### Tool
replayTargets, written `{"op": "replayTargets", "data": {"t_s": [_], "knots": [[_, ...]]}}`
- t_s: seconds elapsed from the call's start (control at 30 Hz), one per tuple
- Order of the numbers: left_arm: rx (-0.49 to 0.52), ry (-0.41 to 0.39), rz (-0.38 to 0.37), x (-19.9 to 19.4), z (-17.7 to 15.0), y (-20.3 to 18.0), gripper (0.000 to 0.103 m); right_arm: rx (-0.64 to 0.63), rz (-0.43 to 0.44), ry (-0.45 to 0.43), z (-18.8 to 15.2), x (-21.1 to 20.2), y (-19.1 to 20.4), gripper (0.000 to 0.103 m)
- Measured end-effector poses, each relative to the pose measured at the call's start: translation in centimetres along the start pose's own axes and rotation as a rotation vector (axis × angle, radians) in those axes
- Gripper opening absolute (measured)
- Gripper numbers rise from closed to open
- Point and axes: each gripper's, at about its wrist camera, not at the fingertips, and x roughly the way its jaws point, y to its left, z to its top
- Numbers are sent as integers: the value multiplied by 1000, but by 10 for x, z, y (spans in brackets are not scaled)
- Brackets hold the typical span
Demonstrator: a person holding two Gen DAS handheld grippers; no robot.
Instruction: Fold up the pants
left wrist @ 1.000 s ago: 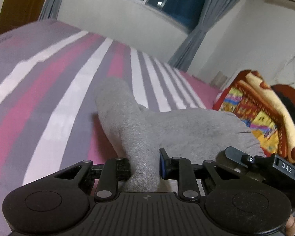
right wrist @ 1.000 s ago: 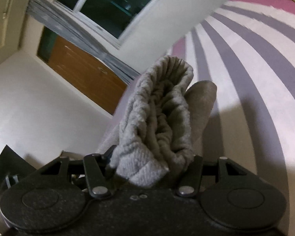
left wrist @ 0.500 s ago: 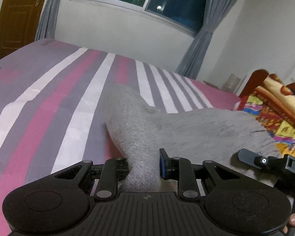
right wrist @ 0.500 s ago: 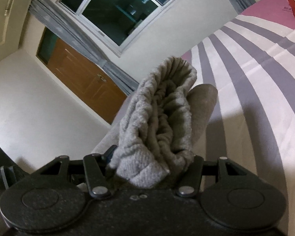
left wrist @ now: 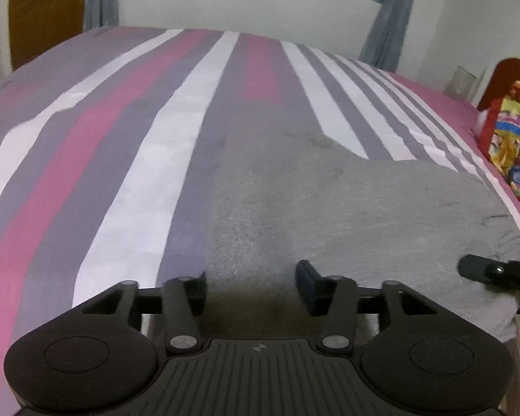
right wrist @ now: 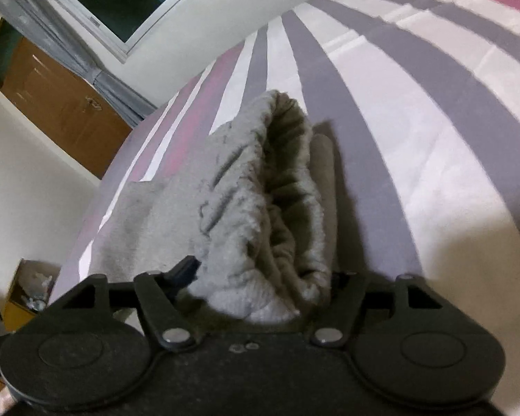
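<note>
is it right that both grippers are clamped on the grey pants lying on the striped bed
Not quite. Only the right gripper is clamped on the grey pants. The left wrist view shows the left gripper open, with the pants lying loose between its fingers on the striped bed.

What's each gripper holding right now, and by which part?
The right gripper is shut on the grey pants, at the bunched elastic waistband. The left gripper is open, holding nothing; the pants lie flat on the bed.
</note>
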Motion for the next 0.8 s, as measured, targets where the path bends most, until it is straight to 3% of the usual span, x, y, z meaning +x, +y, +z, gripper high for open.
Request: {"op": "replayTargets", "data": {"t_s": [0.1,0.2,0.27,0.33,0.4,0.57,0.67,0.8], "knots": [[10,-6,9,-11,-1,2,50,-20,-49,-41,0,-22,2,78],[8,-29,29,-29,-6,3,50,-67,-151,-122,11,-43,8,79],[14,-55,42,-41,-9,3,50,-108,-191,-171,13,-58,18,73],[24,-78,38,-50,-10,2,50,-187,-231,-215,11,-68,37,49],[38,-97,37,-60,-12,-6,50,-280,-242,-234,5,-72,58,43],[66,-72,21,-63,-17,-27,50,-442,-260,-204,-22,-61,92,38],[105,-20,45,-53,-25,-37,50,-460,-305,-154,-32,-47,95,36],[115,-24,67,-49,-28,-40,50,-440,-340,-117,-37,-33,88,36]]}}
